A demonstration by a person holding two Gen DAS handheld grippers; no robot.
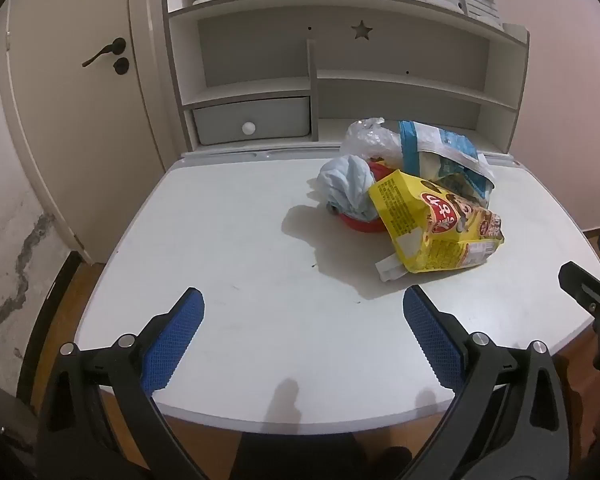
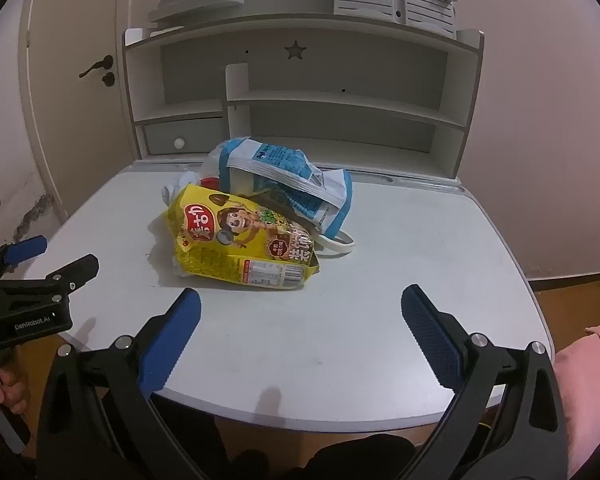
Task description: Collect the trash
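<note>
Both my grippers hover wide open over the trash heap on the worktop.

My left gripper [image 1: 303,308] and right gripper [image 2: 301,307] hold nothing, fingers [image 2: 172,344] spread wide. On the white worktop [image 1: 228,264] a yellow snack bag [image 2: 240,240] leans on a blue-and-white wrapper [image 2: 292,172], beside a red bowl [image 1: 364,224] with crumpled tissue [image 1: 346,184].

Crumpled yellow snack bag [image 2: 240,240] atop blue-white wrapper [image 2: 292,176]; pale tissue [image 1: 346,182] in red bowl [image 1: 364,222]
</note>
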